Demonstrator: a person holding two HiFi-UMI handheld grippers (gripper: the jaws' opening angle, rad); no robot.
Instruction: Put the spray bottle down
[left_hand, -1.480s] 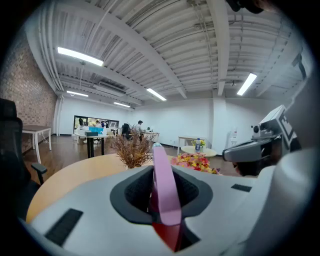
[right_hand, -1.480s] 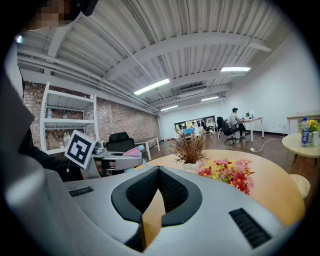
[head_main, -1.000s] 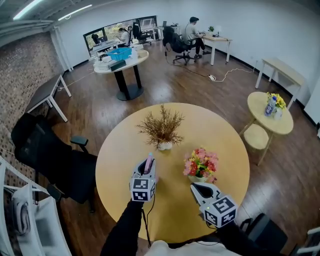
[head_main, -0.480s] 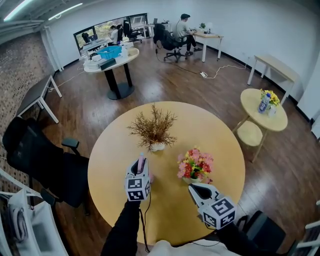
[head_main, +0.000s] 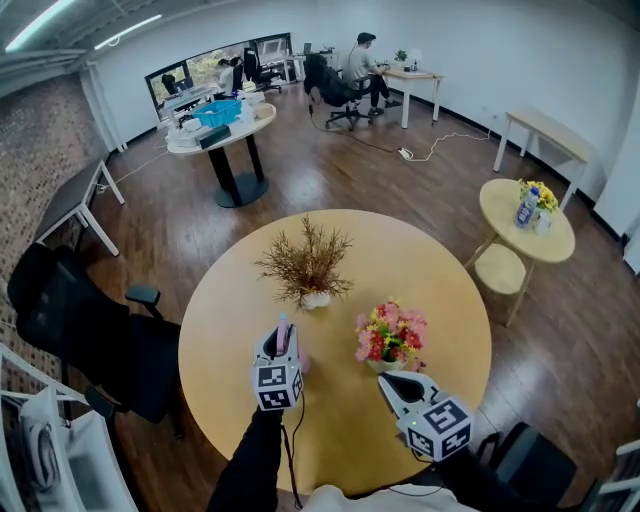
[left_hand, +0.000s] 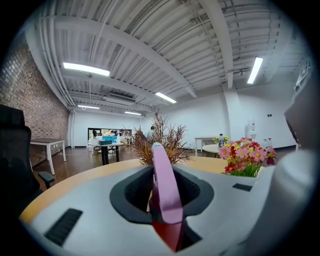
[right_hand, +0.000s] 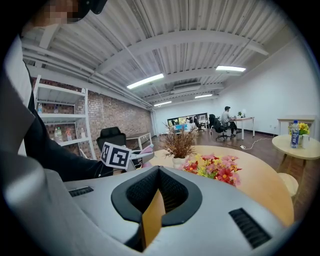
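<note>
A pink spray bottle (head_main: 283, 335) stands upright on the round wooden table (head_main: 430, 270), between the jaws of my left gripper (head_main: 282, 345). In the left gripper view the bottle (left_hand: 162, 190) fills the slot of that gripper (left_hand: 165, 200), whose jaws are opening around it. My right gripper (head_main: 398, 382) hovers over the table's near right part, just in front of the flowers. Its jaws (right_hand: 152, 215) stand a narrow gap apart with only bare table showing between them.
A dried brown plant in a white pot (head_main: 305, 262) stands just beyond the bottle. A bunch of pink and yellow flowers (head_main: 392, 335) sits to its right. A black office chair (head_main: 80, 320) is left of the table, a small round table (head_main: 535, 225) far right.
My left gripper has sunk a little toward the tabletop with the spray bottle in it. The right gripper has stayed where it was.
</note>
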